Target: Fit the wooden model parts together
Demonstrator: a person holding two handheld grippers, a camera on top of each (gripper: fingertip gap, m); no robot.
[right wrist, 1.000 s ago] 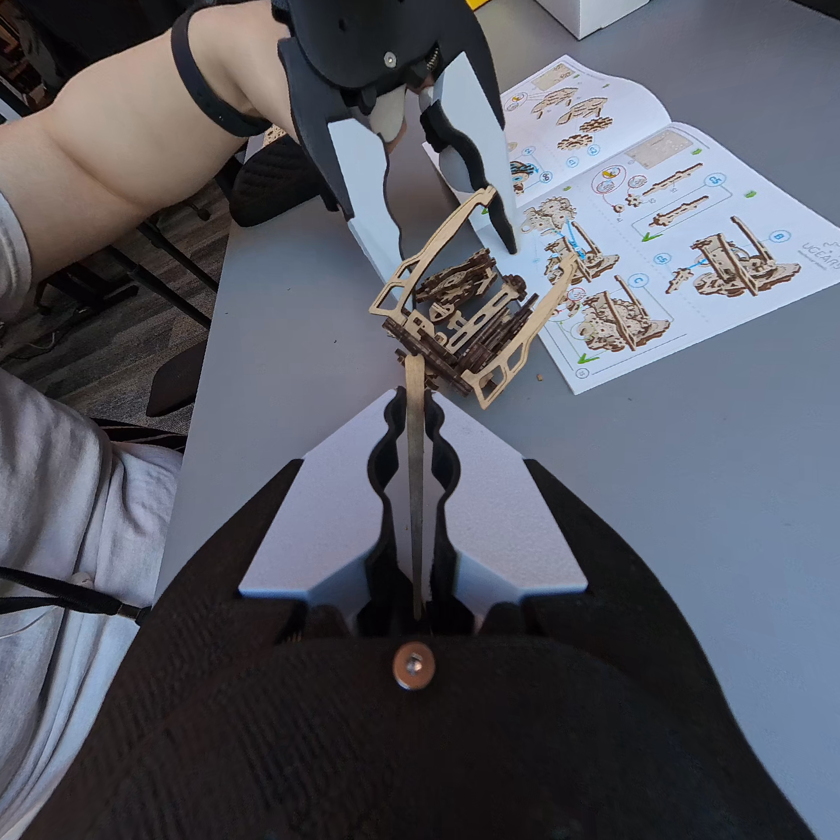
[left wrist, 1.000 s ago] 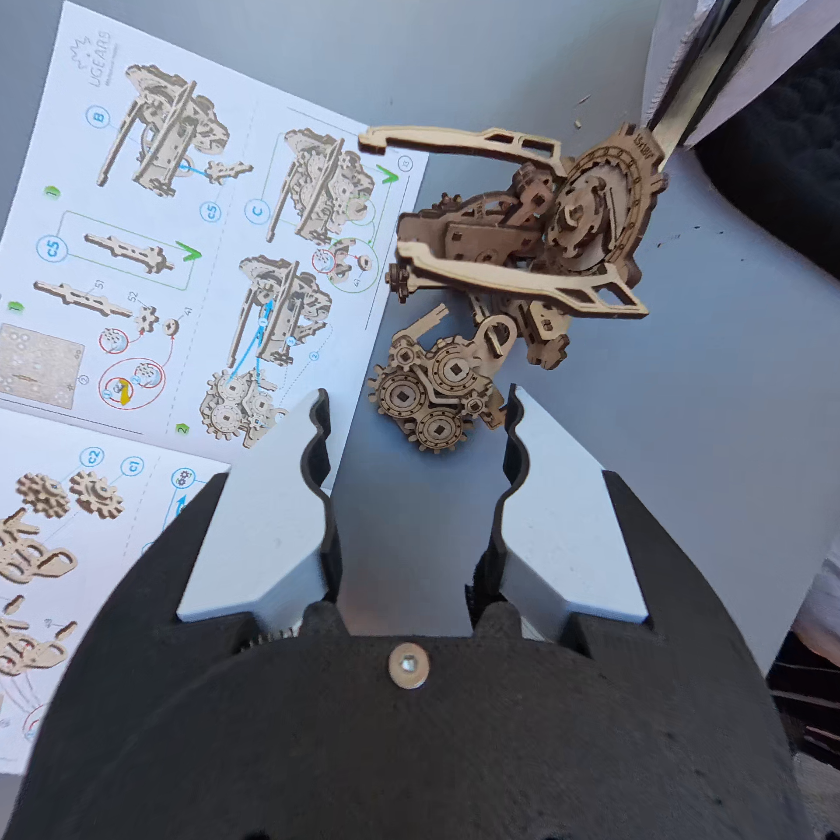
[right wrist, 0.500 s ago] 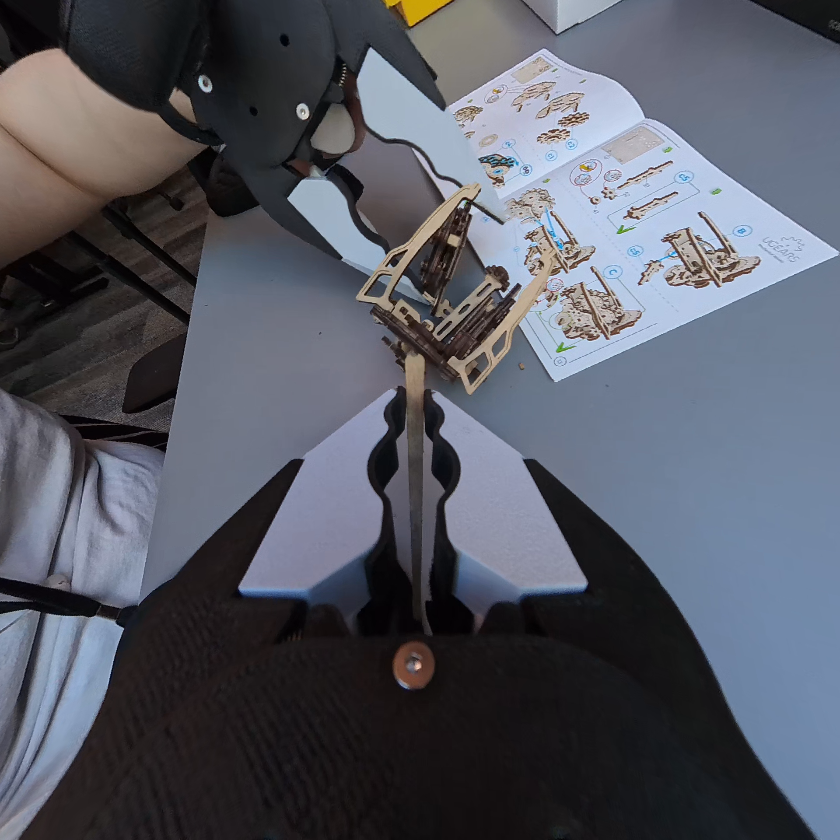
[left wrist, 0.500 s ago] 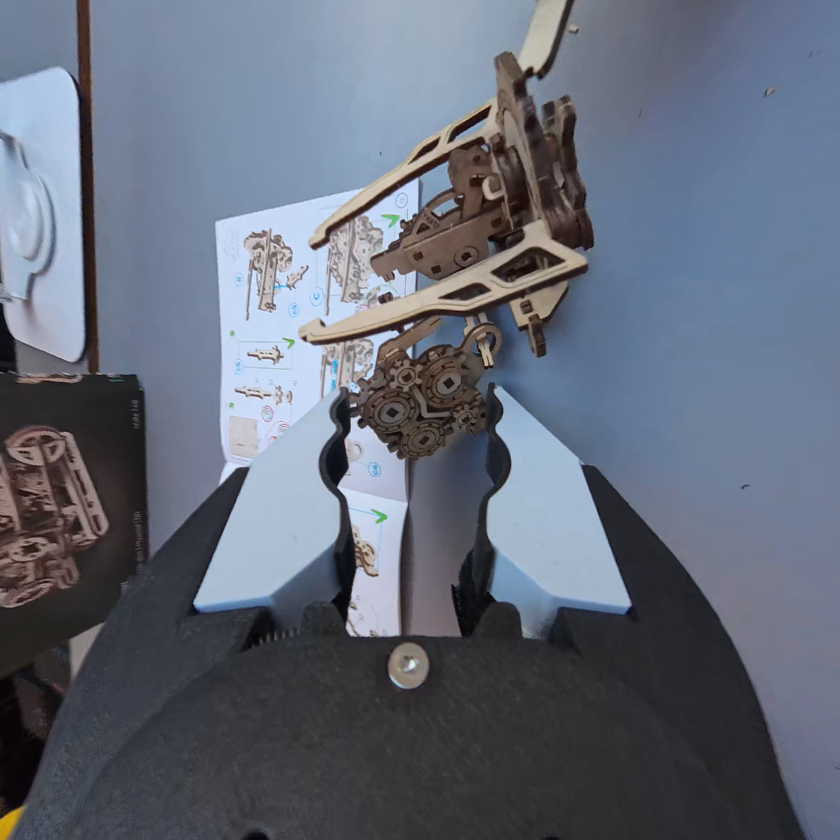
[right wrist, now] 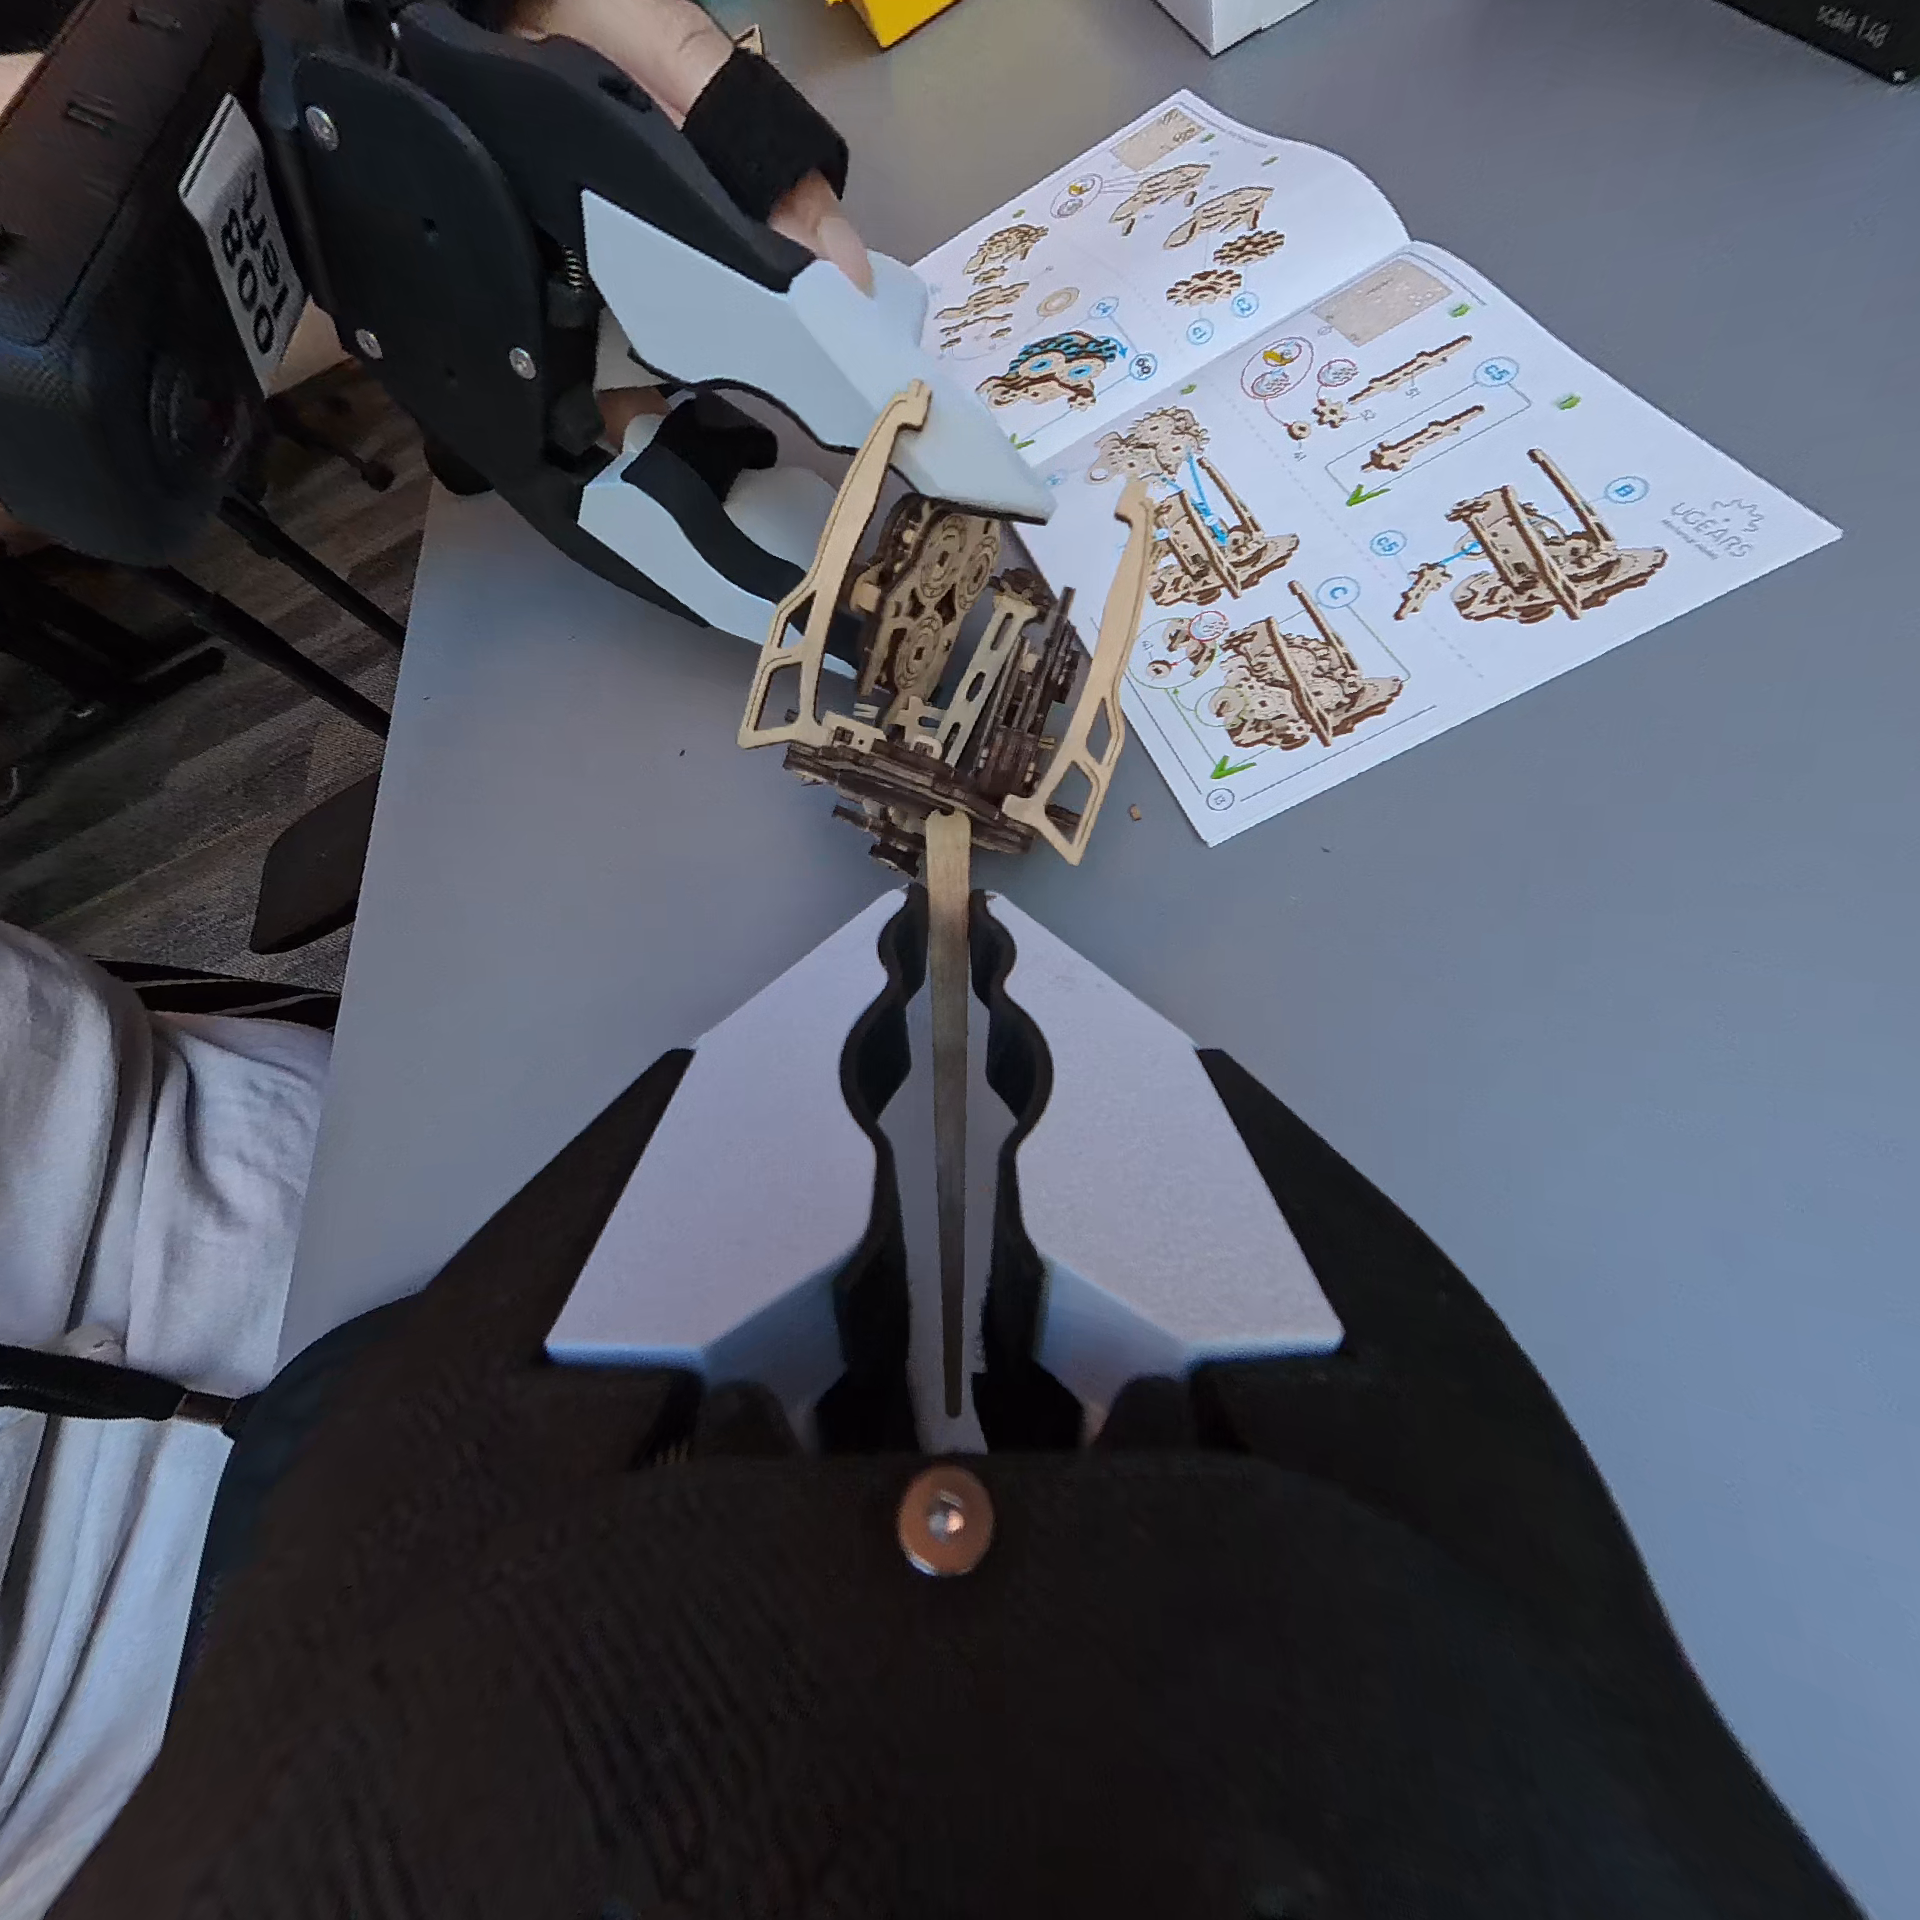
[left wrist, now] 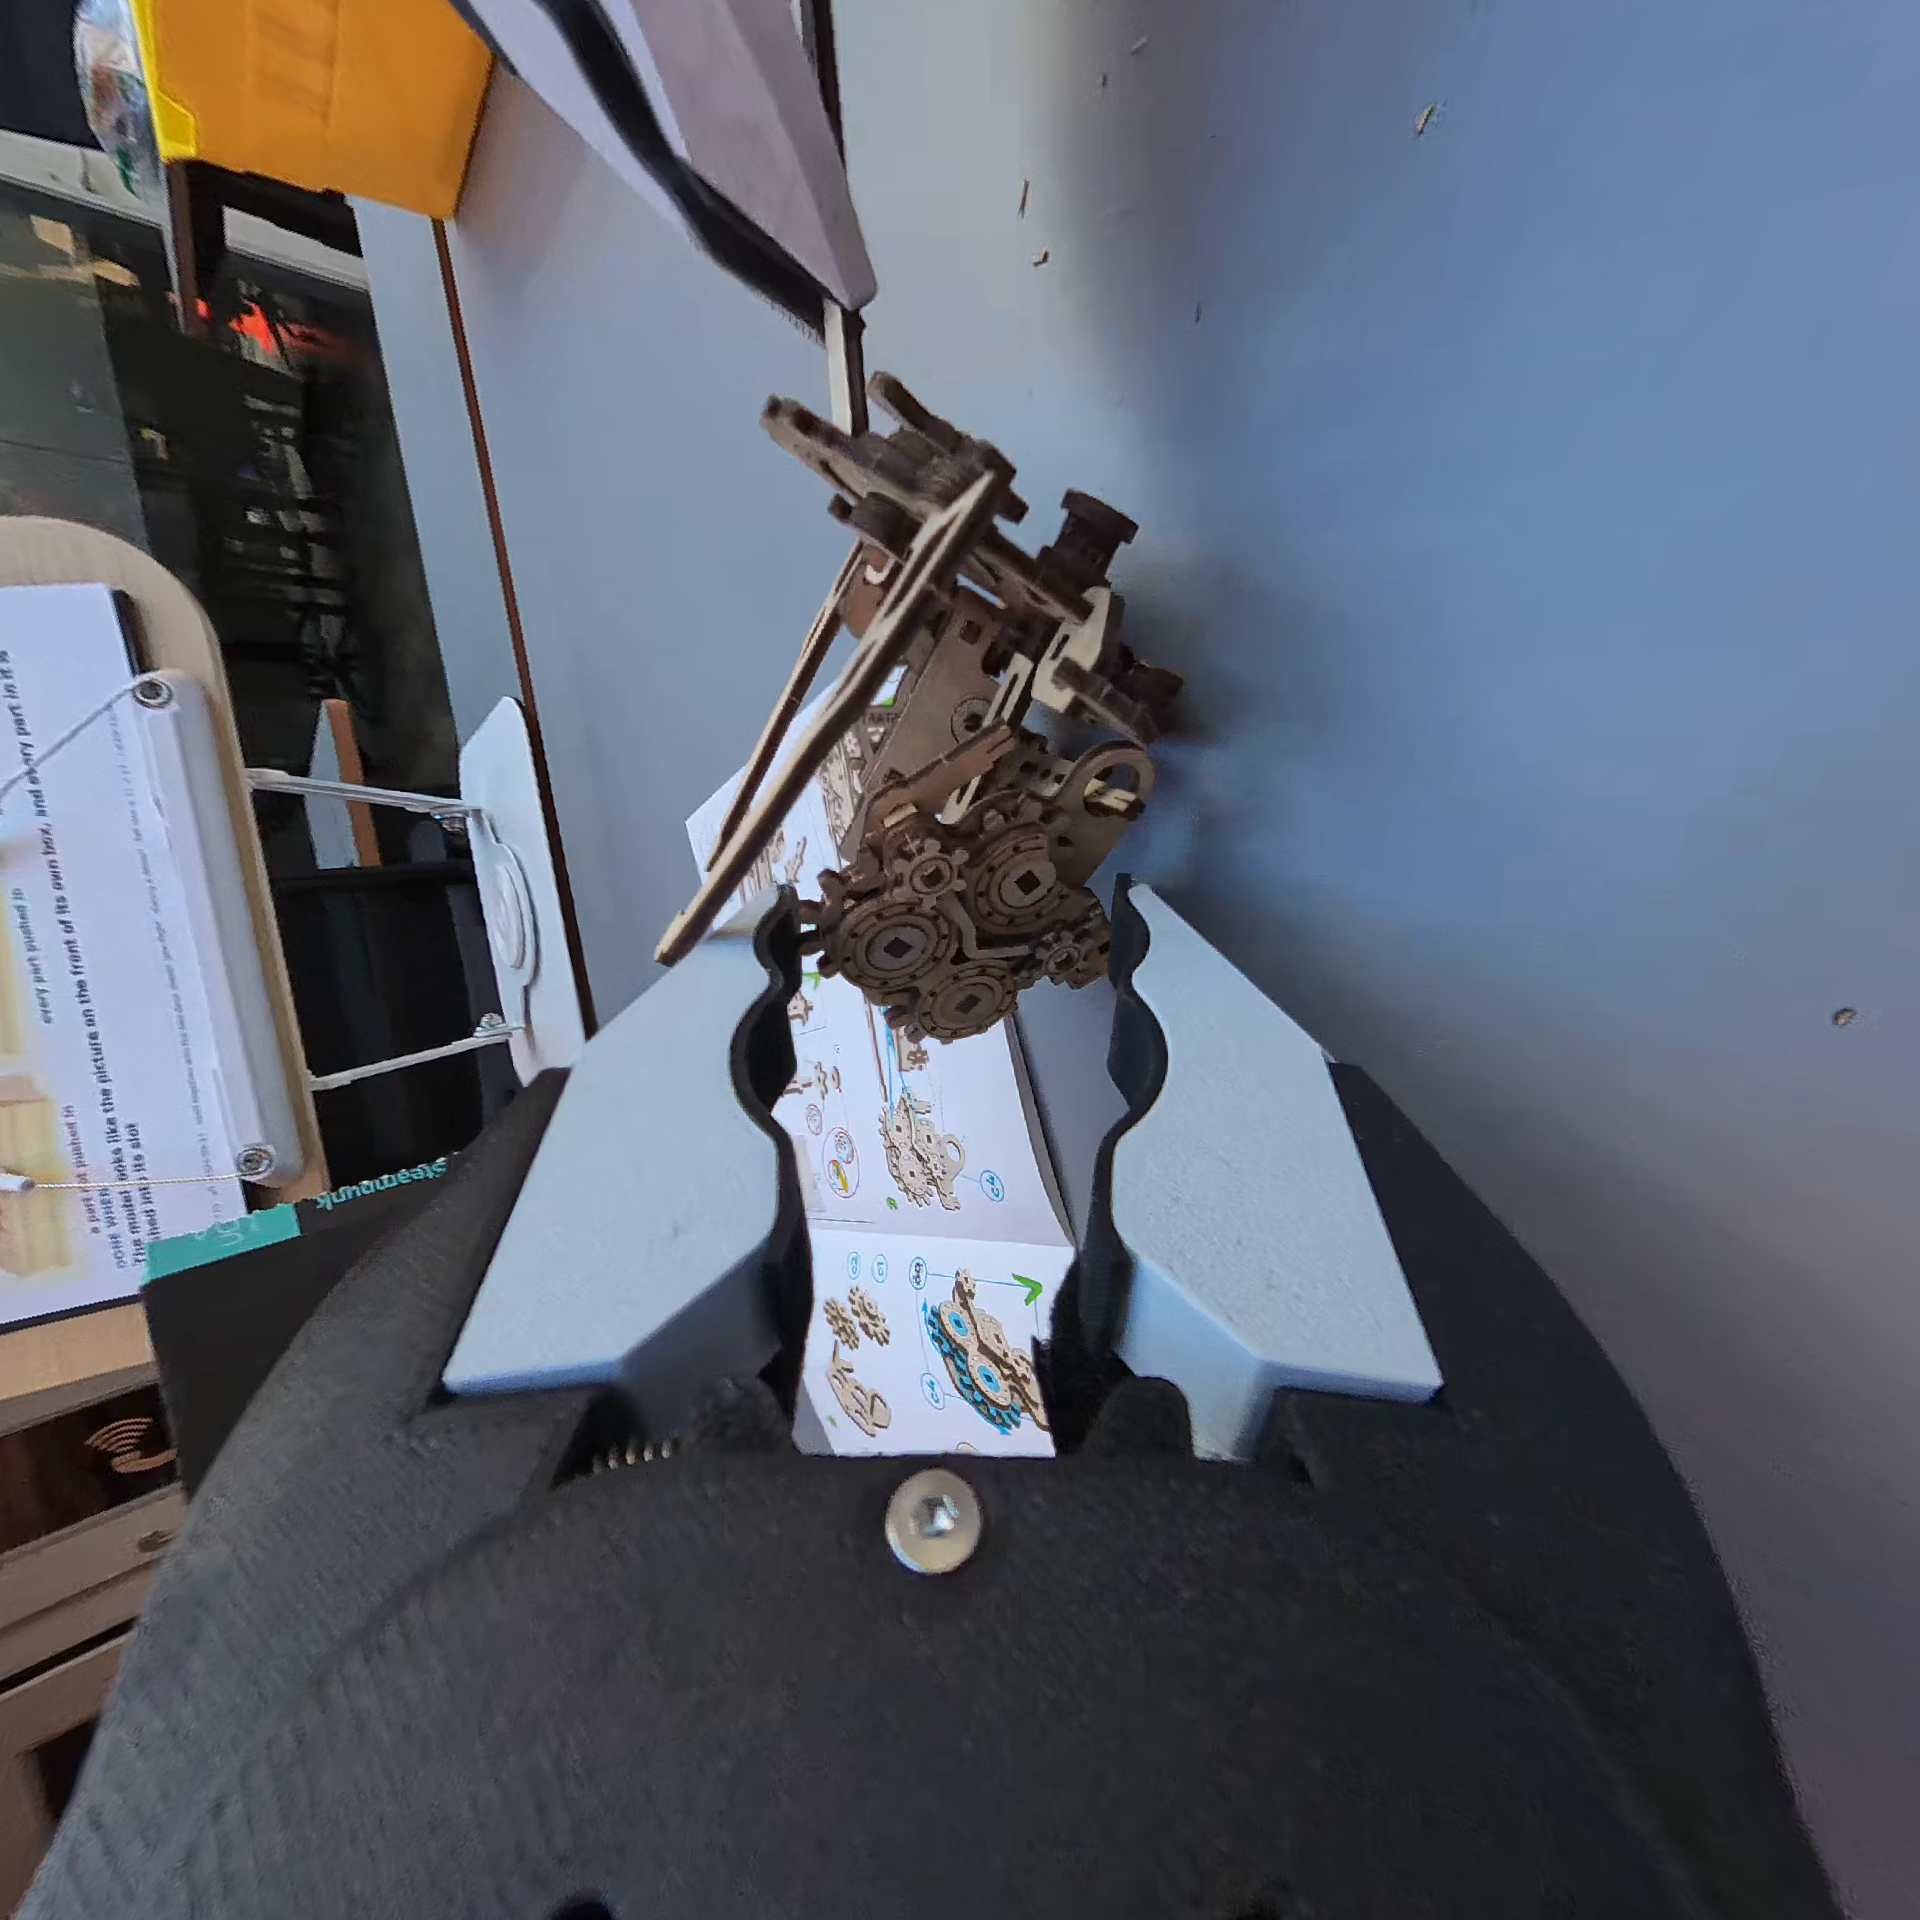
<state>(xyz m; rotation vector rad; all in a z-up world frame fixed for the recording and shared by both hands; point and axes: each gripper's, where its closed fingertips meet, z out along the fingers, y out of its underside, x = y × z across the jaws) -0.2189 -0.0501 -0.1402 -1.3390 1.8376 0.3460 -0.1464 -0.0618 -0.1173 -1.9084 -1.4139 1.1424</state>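
**A:** What occupies the foreground of the right wrist view?

**B:** The right gripper (right wrist: 945, 914), lower centre, its 2 fingers clenched on a flat wooden strip (right wrist: 948, 1091) that runs up the middle of the frame.

**A:** And at the strip's far end?

**B:** The wooden model (right wrist: 940, 644), at centre frame, held clear above the grey table (right wrist: 1455, 1039). 2 pale side arms rise from its dark base, with gear parts between them.

**A:** Where is the second claw?

**B:** The left gripper (right wrist: 883, 520) enters from the upper left of that view, its fingers spread. In the left wrist view the gear cluster (left wrist: 956, 935) sits at centre frame between the 2 fingertips (left wrist: 774, 935); whether they touch it cannot be told.

**A:** What lies beyond the model?

**B:** An open instruction sheet (right wrist: 1455, 436) flat on the table, upper right of the right wrist view. Farther off, at the top edge, are a yellow box (right wrist: 904, 16) and a white box (right wrist: 1236, 21).
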